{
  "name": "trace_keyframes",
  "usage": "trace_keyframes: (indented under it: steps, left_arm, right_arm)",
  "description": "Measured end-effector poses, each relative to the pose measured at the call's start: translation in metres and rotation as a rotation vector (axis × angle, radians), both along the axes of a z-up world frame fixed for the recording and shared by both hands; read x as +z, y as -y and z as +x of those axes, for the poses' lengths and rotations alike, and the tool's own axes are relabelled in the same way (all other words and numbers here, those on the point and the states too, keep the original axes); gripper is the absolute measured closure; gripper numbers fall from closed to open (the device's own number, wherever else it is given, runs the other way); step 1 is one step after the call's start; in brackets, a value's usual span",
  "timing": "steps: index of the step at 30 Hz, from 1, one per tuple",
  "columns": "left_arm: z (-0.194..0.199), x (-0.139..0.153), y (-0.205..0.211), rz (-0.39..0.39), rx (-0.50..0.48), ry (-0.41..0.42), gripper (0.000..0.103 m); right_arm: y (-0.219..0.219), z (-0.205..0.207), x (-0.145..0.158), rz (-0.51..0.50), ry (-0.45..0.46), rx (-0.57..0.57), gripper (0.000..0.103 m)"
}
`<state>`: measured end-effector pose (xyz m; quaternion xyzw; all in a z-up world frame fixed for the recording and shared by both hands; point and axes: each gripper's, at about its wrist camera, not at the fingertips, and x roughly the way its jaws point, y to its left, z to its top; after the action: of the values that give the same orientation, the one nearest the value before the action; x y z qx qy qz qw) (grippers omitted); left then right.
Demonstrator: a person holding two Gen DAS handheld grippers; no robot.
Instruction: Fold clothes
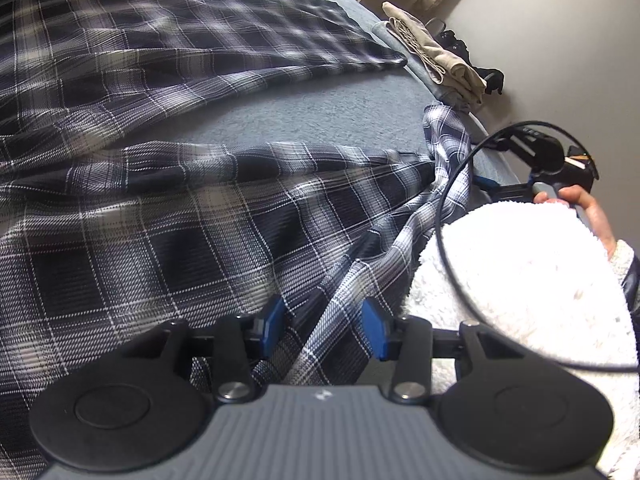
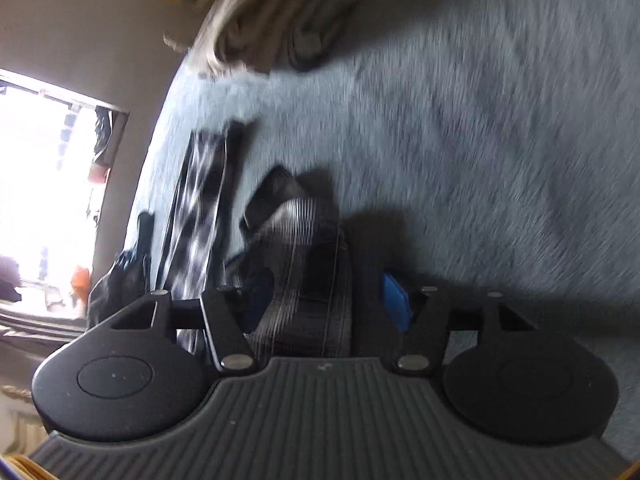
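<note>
A dark navy-and-white plaid garment [image 1: 160, 208] lies spread and rumpled on a grey-blue bed cover [image 1: 320, 116]. My left gripper [image 1: 325, 324] hovers low over a folded ridge of it near the bed's edge; it is open, with cloth under the gap. A raised corner of the plaid garment [image 1: 448, 140] reaches toward my right gripper [image 1: 486, 184], held by a hand [image 1: 592, 212] in a white fleece sleeve. The blurred right wrist view shows the right gripper [image 2: 324, 300] open, with a bunch of plaid garment [image 2: 304, 280] between the fingers, against the left one and clear of the blue right pad.
Folded beige clothes [image 1: 436, 56] sit on the bed's far corner, also seen as a beige pile [image 2: 272, 20]. Black items [image 1: 480, 72] lie on the floor beyond. A black cable [image 1: 444, 208] loops over the sleeve. A bright window [image 2: 48, 180] lies past the bed edge.
</note>
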<state>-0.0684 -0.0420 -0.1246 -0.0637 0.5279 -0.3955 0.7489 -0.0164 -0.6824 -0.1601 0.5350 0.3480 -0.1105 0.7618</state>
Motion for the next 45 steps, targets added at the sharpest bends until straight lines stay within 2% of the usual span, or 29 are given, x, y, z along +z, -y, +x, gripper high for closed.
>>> trace_keyframes:
  steps: [2,5,8,11,15,18,19,20,24,26,30,37,43,45]
  left_arm:
    - [0.0,0.0,0.0,0.001,0.0,0.0,0.059]
    - [0.001,0.0,0.0,-0.001,-0.003,-0.003,0.057]
    - [0.001,0.001,0.001,-0.011,-0.008,-0.011,0.05]
    - [-0.002,0.003,0.005,0.001,-0.025,-0.002,0.042]
    - [-0.008,0.007,0.009,0.021,-0.05,0.012,0.033]
    - [-0.012,0.011,0.012,0.045,-0.066,0.034,0.034]
    - [-0.014,0.013,0.012,0.054,-0.067,0.049,0.035]
    - [-0.016,0.016,0.012,0.062,-0.064,0.067,0.041]
    - [-0.023,0.027,0.005,0.063,-0.052,0.117,0.069]
    - [-0.028,0.032,0.002,0.039,-0.062,0.125,0.071]
    - [-0.044,0.036,0.005,0.038,-0.154,0.135,0.071]
    - [-0.067,0.025,0.024,0.116,-0.339,0.116,0.071]
    - [-0.074,0.013,0.036,0.137,-0.432,0.059,0.068]
    - [-0.074,0.013,0.036,0.128,-0.444,0.048,0.058]
  right_arm:
    - [-0.007,-0.001,0.003,-0.003,0.029,0.021,0.099]
    - [-0.019,-0.004,0.022,-0.046,0.116,0.057,0.099]
    - [-0.032,-0.006,0.052,-0.108,0.229,0.102,0.099]
    - [-0.042,-0.005,0.072,-0.117,0.316,0.121,0.099]
    - [-0.045,0.005,0.078,-0.078,0.319,0.117,0.099]
    - [-0.05,0.01,0.093,-0.063,0.349,0.114,0.099]
    - [-0.052,0.011,0.1,-0.06,0.364,0.114,0.099]
    - [-0.055,0.012,0.108,-0.06,0.38,0.113,0.099]
    - [-0.055,-0.002,0.145,-0.114,0.443,0.097,0.099]
    - [-0.046,-0.02,0.152,-0.137,0.449,0.072,0.099]
    - [-0.016,-0.069,0.13,-0.147,0.378,-0.016,0.099]
    - [0.021,-0.168,0.049,-0.134,0.125,-0.167,0.1]
    - [0.034,-0.201,0.007,-0.074,0.057,-0.232,0.099]
    - [0.037,-0.203,-0.001,-0.077,0.009,-0.232,0.099]
